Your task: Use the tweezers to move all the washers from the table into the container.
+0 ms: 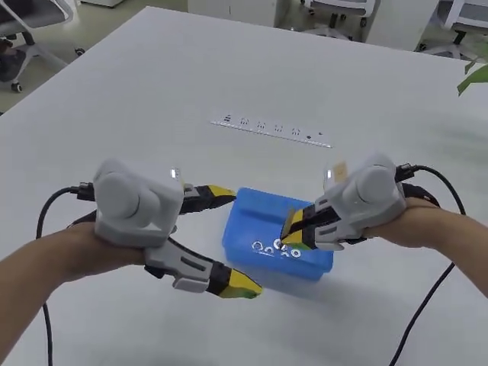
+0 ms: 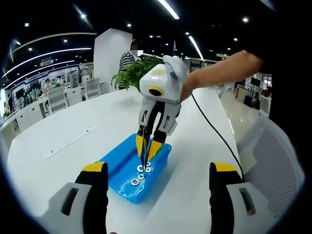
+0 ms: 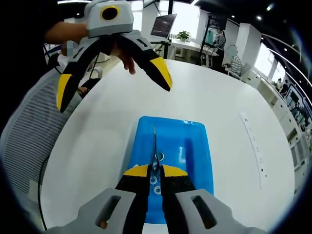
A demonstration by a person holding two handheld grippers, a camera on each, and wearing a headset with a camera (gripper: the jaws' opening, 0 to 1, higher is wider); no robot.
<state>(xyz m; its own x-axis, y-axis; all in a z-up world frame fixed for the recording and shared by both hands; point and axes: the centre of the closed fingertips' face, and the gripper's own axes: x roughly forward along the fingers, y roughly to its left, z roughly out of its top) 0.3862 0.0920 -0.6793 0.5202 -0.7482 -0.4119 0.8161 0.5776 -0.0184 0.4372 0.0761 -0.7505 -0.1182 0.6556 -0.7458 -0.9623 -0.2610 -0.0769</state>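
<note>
In the container [image 1: 248, 210]: several washers [image 1: 276, 247] lie at its near right.
Right gripper [image 1: 296, 233]: clamped on tweezers [image 3: 154, 144], tips down among washers.
Left gripper [image 1: 232, 239]: jaws apart, empty, left of container.
Progress: seemingly near finished.

Bright blue container [image 1: 252, 217] on a plain, pale grey-white tabletop [image 1: 229, 69], with yellow-tipped tools.

The left tool [image 1: 232, 239] and the right tool [image 1: 292, 231] both have light grey housings, black jaw arms and yellow tips; in the head view the left tool's nearer tip carries a touch of green. Black cables [image 1: 431, 305] run from them. The container is one even, glossy blue with no pattern. The washers [image 1: 274, 248] are silvery-white rings. The tweezers [image 3: 155, 146] read as a thin dark line against the blue. Toward the tabletop's far edge, a power strip [image 1: 271, 130] is whitish with a row of small dark marks. A plant [image 2: 136, 73] shows green leaves.
</note>
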